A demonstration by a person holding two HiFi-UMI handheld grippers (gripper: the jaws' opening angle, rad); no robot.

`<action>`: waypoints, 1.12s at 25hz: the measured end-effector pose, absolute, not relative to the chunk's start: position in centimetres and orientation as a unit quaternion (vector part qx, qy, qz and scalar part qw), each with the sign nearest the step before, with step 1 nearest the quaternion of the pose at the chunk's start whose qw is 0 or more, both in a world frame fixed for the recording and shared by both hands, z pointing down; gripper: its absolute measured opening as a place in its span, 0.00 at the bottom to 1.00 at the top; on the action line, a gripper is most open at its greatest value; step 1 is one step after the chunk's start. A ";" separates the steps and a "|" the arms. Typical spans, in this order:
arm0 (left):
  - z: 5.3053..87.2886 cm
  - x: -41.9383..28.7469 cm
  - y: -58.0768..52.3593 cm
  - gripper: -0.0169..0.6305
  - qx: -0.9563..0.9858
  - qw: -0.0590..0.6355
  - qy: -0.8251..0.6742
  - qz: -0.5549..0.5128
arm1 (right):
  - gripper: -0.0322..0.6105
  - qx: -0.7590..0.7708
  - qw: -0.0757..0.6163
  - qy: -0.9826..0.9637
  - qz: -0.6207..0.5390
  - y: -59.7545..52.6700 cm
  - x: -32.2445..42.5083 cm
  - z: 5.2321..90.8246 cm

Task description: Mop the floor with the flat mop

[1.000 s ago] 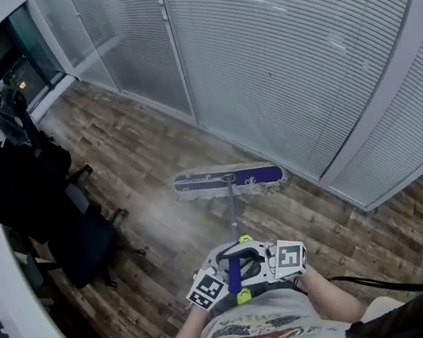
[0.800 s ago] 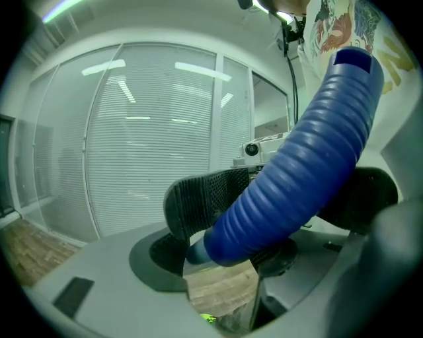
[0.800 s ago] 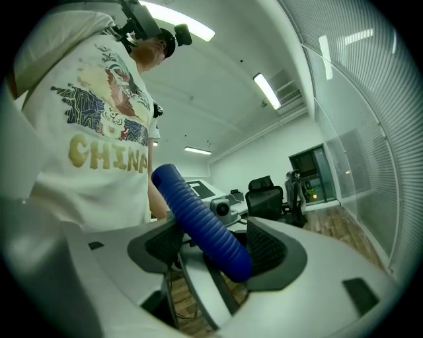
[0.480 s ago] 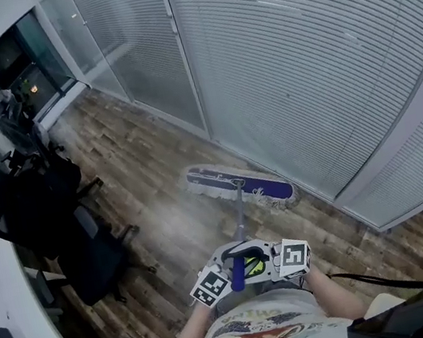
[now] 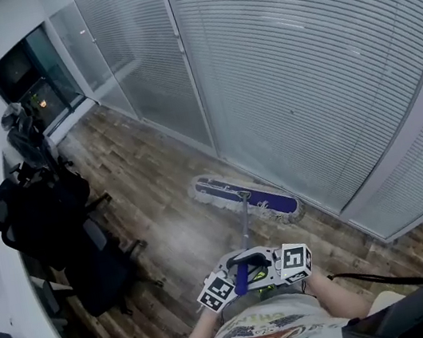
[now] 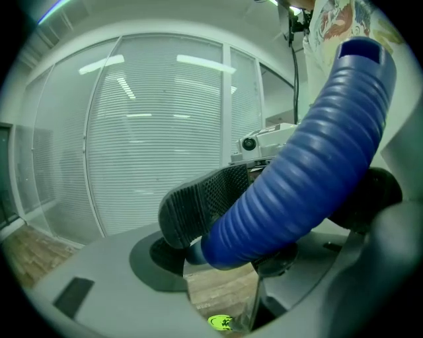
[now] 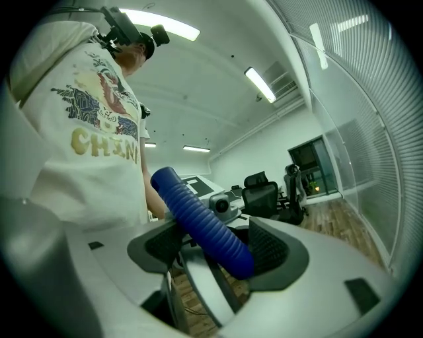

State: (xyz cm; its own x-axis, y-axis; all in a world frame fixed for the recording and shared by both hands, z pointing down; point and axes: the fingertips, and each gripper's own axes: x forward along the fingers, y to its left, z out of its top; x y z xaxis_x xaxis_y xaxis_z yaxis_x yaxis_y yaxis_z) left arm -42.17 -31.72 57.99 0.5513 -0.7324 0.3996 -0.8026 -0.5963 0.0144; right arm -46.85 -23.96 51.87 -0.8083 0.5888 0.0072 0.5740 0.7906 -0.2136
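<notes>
Compared with a second ago, the long purple-and-white flat mop head (image 5: 245,197) is being carried rightward and slanted, one end now lying close to the foot of the glass partition with grey blinds (image 5: 299,68). It is being held flat on the brown wood-plank floor (image 5: 160,197). The blue ribbed mop handle grip (image 5: 241,274) is being clamped by both tools: the left gripper (image 6: 244,231) and the right gripper (image 7: 218,247) each have their jaws closed on it, close together near its top end.

A knock against the partition's base is being risked if the stroke is pushed further right, and with both holds so high the handle could probably be twisted in the pads. Open floor is being left to the left and toward the person, though it is being hemmed in by the black office chairs (image 5: 89,258) along the left.
</notes>
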 end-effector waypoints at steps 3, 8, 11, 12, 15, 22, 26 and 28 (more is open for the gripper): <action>58.2 -41.0 -28.3 0.38 0.873 0.094 -0.442 0.183 | 0.49 -0.309 0.046 -0.945 0.095 -20.4 -45.6 52.1; 58.7 -38.2 -20.2 0.38 0.873 0.088 -0.444 0.181 | 0.49 -0.314 0.057 -0.944 0.088 -12.1 -42.8 52.7; 59.4 -35.9 -14.7 0.38 0.873 0.086 -0.437 0.199 | 0.49 -0.318 0.065 -0.942 0.091 -6.7 -40.6 53.1; 59.6 -35.1 -12.9 0.38 0.873 0.087 -0.435 0.204 | 0.49 -0.319 0.066 -0.941 0.093 -5.0 -39.8 53.2; 58.7 -33.1 -8.7 0.38 0.872 0.094 -0.441 0.188 | 0.49 -0.322 0.061 -0.940 0.097 -0.7 -37.7 52.5; 58.8 -27.3 -0.9 0.38 0.872 0.095 -0.440 0.189 | 0.49 -0.308 0.054 -0.944 0.107 7.0 -32.0 52.6; 59.8 -21.3 3.2 0.38 0.872 0.091 -0.431 0.212 | 0.49 -0.297 0.060 -0.947 0.110 10.8 -25.8 53.3; 59.5 -17.8 4.9 0.38 0.872 0.089 -0.435 0.205 | 0.50 -0.294 0.056 -0.948 0.111 12.6 -22.3 53.3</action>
